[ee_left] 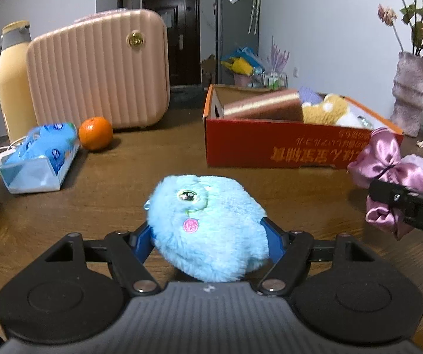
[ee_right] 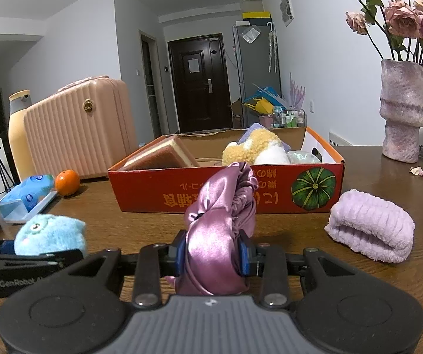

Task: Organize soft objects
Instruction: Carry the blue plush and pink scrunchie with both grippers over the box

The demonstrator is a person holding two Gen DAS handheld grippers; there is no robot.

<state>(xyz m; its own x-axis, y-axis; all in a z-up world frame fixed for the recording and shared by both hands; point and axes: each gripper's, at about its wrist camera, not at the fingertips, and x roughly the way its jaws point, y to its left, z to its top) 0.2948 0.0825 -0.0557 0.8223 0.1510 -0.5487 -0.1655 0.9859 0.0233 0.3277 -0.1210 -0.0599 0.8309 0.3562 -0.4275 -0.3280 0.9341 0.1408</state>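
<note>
My left gripper [ee_left: 208, 233] is shut on a fluffy blue plush toy [ee_left: 208, 224], held just above the wooden table; the toy also shows in the right wrist view [ee_right: 49, 234]. My right gripper [ee_right: 214, 252] is shut on a shiny pink satin scrunchie [ee_right: 220, 221], which the left wrist view shows at its right edge [ee_left: 385, 159]. An open red cardboard box [ee_right: 226, 191] stands ahead of both grippers and holds a yellow plush [ee_right: 252, 146], a brown sponge block [ee_right: 158, 156] and other soft items. A rolled lilac towel [ee_right: 370, 227] lies on the table, right of the scrunchie.
A pink ribbed case [ee_left: 99, 70], a yellow bottle [ee_left: 14, 82], an orange [ee_left: 95, 137] and a blue tissue pack [ee_left: 37, 156] stand at the left. A fuzzy vase with dried roses [ee_right: 403, 109] stands at the right, behind the towel.
</note>
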